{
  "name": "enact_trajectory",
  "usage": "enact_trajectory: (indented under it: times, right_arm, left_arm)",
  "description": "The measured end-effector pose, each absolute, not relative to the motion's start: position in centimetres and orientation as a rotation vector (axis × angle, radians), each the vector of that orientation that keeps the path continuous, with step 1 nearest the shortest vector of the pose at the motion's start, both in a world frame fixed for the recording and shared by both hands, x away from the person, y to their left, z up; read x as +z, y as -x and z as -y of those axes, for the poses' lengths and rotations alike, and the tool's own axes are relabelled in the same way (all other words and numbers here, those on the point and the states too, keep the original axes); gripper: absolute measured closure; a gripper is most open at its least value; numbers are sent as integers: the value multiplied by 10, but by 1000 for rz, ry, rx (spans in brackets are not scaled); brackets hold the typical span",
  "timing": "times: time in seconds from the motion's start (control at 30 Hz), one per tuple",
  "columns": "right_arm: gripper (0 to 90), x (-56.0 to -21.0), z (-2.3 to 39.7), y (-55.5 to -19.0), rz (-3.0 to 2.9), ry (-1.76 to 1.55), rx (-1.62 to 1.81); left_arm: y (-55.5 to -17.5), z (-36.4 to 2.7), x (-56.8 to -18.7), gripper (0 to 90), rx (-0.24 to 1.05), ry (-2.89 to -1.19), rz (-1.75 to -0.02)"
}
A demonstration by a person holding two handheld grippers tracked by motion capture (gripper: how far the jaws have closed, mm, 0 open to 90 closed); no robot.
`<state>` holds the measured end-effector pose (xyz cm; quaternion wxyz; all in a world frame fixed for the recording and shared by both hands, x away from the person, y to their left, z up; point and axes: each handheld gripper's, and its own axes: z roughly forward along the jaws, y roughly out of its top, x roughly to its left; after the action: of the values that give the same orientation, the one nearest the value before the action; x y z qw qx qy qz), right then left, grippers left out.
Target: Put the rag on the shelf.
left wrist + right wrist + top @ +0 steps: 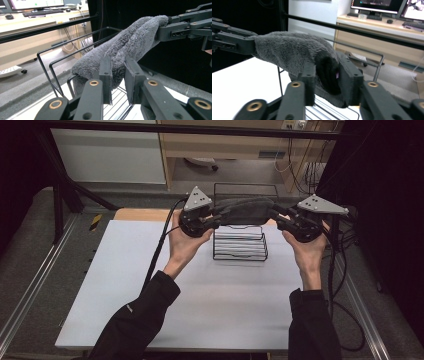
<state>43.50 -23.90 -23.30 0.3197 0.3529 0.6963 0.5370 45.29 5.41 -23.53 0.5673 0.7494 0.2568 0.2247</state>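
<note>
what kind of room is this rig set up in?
Looks like a lab or office workspace set up for recording: a white table inside a black metal frame, desks with monitors and a keyboard behind, and cables hanging by a wooden cabinet.

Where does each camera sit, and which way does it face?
High view: above the person's side, facing forward and down on the table; forearms, hands, both grippers.
Left gripper view: on the left gripper, facing along its jaws to the towel; right gripper beyond.
Right gripper view: on the right gripper, facing the towel; left gripper beyond.
All share towel and rack.
</note>
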Motion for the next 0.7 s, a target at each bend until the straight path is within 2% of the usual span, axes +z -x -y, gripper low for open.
enact_trajectory:
  times: [0.7]
  right_arm:
    - [515,-243,241,-420,-1894,-1004,1312]
  left_arm:
    - [-446,-54,-251,728,506,-1839,-623]
